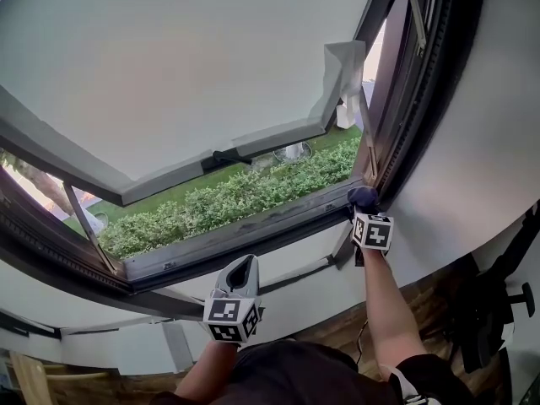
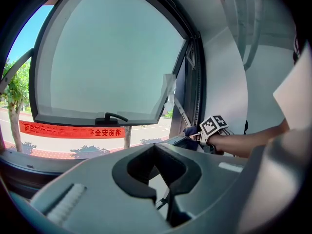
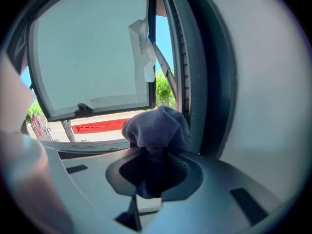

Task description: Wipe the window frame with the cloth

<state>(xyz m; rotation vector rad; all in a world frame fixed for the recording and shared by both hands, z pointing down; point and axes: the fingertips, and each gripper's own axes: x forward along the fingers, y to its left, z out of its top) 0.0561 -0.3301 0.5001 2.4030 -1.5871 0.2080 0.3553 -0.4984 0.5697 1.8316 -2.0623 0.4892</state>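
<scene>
My right gripper (image 1: 368,213) is shut on a dark blue cloth (image 1: 363,196) and holds it against the lower right corner of the dark window frame (image 1: 253,226). In the right gripper view the bunched cloth (image 3: 156,126) bulges out of the jaws beside the frame's right upright (image 3: 192,82). My left gripper (image 1: 243,270) hangs lower, below the sill and clear of the frame, its jaws together with nothing in them. From the left gripper view, the right gripper's marker cube (image 2: 213,126) and the cloth (image 2: 191,130) show at the frame's corner.
The sash (image 1: 169,57) with its frosted pane swings outward, a black handle (image 1: 221,157) on its lower rail and loose white film (image 1: 342,83) at its corner. A hedge (image 1: 236,197) lies outside below. Black equipment (image 1: 498,310) stands on the floor at the right.
</scene>
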